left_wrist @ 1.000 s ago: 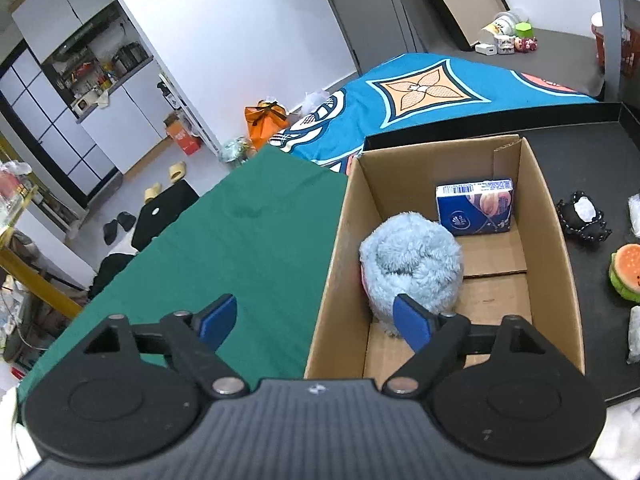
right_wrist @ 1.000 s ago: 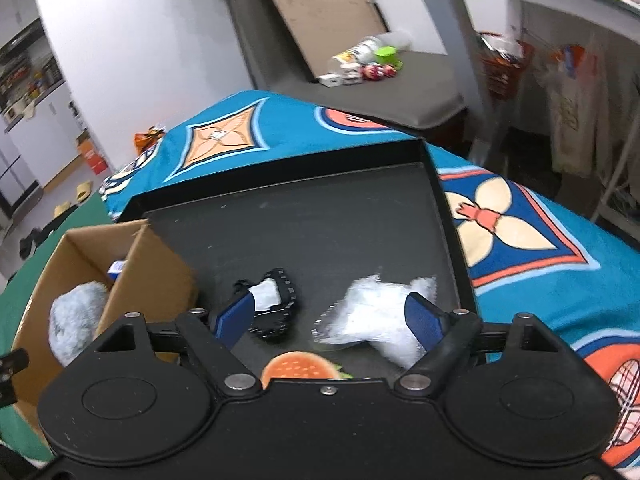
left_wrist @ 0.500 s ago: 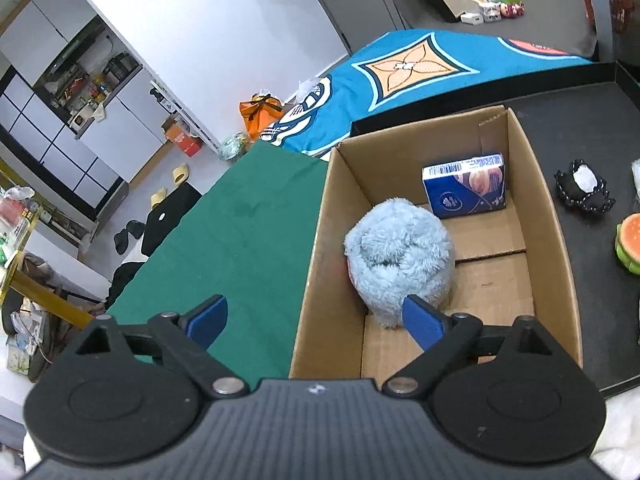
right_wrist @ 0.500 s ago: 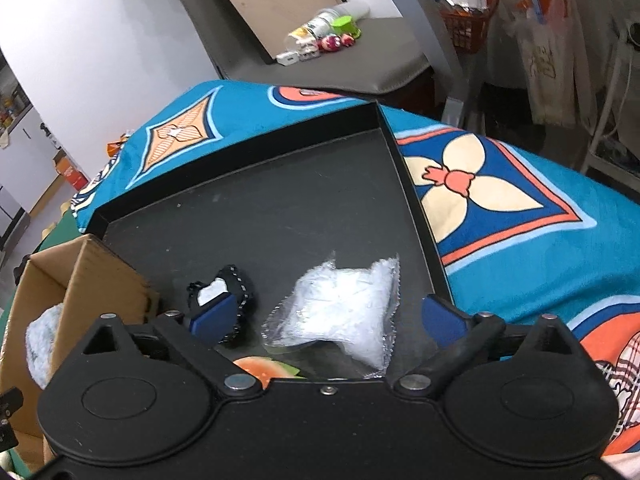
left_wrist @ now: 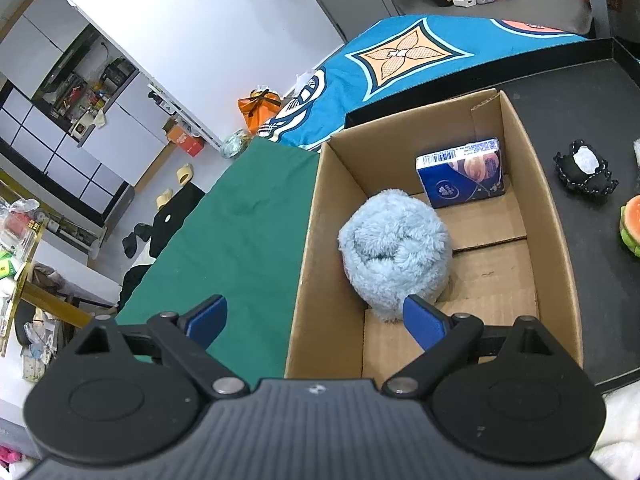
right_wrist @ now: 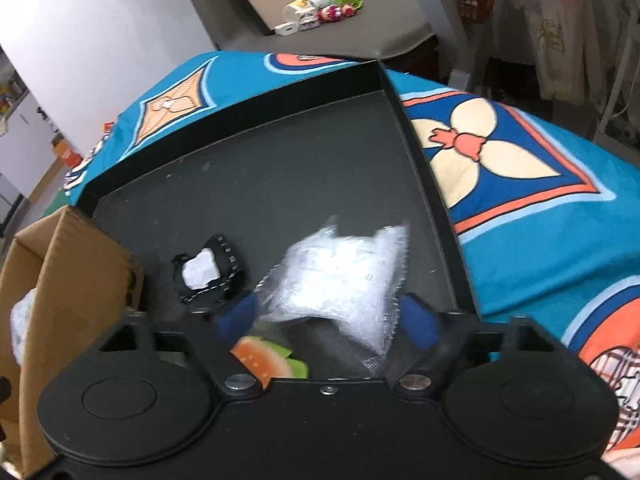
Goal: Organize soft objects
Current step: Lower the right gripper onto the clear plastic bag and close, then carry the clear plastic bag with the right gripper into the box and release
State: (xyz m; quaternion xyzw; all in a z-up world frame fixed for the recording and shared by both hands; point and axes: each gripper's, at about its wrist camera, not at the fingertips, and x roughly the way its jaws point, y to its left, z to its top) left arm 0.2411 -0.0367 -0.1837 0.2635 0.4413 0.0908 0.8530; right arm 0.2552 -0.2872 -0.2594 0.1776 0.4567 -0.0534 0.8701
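Note:
In the right wrist view a clear plastic bag of white stuffing (right_wrist: 340, 272) lies on the black tray (right_wrist: 280, 168). My right gripper (right_wrist: 328, 320) is low over the bag, which sits between its blue fingers; the jaws are closing and the picture is blurred, so no firm pinch shows. A black pouch (right_wrist: 208, 272) and a burger toy (right_wrist: 264, 356) lie to its left. In the left wrist view my left gripper (left_wrist: 316, 320) stands open and empty, straddling the left wall of the cardboard box (left_wrist: 520, 184). Inside are a fluffy light-blue ball (left_wrist: 394, 260) and a blue tissue pack (left_wrist: 460, 176).
The box (right_wrist: 72, 264) stands at the tray's left end on a green cloth (left_wrist: 240, 232). The tray's raised rim (right_wrist: 424, 168) runs close to the right of the bag. A blue patterned blanket (right_wrist: 540, 208) lies beyond it. The pouch (left_wrist: 584, 172) and burger (left_wrist: 632, 228) sit right of the box.
My right gripper came down over the plastic bag, spread wide, then narrowed around it. The left gripper opened a little wider and rolled slightly above the box.

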